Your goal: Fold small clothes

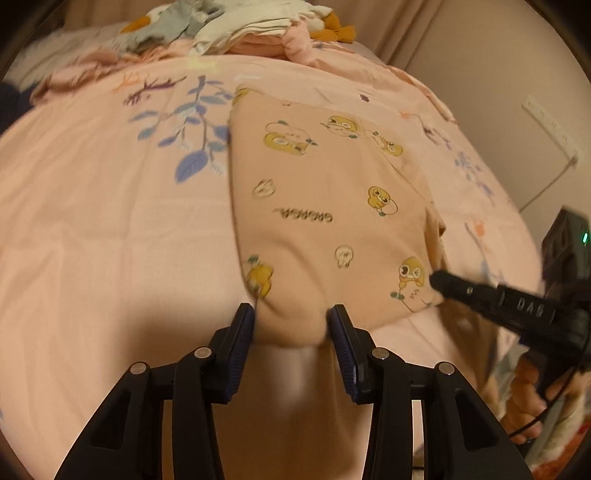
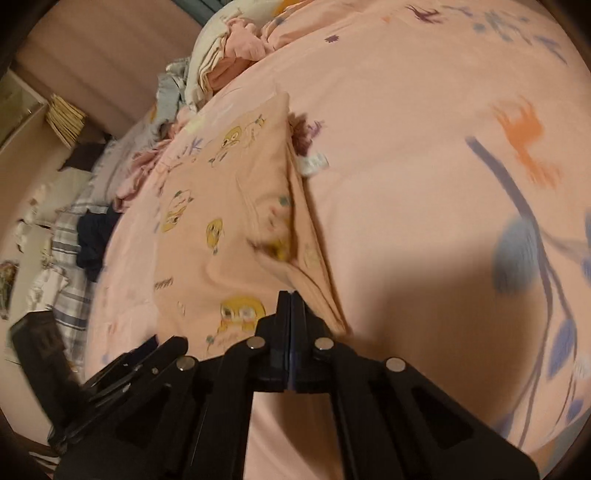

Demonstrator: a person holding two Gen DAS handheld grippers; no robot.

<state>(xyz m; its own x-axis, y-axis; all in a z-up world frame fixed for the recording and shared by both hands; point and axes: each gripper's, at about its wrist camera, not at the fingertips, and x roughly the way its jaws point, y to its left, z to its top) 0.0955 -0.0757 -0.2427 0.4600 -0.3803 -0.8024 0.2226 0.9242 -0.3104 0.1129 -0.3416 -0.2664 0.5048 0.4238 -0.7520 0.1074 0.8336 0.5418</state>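
A peach garment (image 1: 325,192) printed with yellow ducks lies folded flat on the pink floral bedsheet (image 1: 110,221). Its near edge bulges between the fingers of my left gripper (image 1: 291,314), which stands open around that fold. My right gripper (image 1: 439,280) comes in from the right with its tip at the garment's near right corner. In the right wrist view the right gripper (image 2: 290,295) is shut, its pads flat together over the edge of the garment (image 2: 221,206); I see no fabric between them.
A heap of unfolded clothes (image 1: 240,26) lies at the far end of the bed, seen also as the clothes heap (image 2: 221,55). Dark and striped fabrics (image 2: 96,236) lie off the bed's left side. A hand (image 1: 528,391) holds the right gripper. A wall socket strip (image 1: 550,125) is at right.
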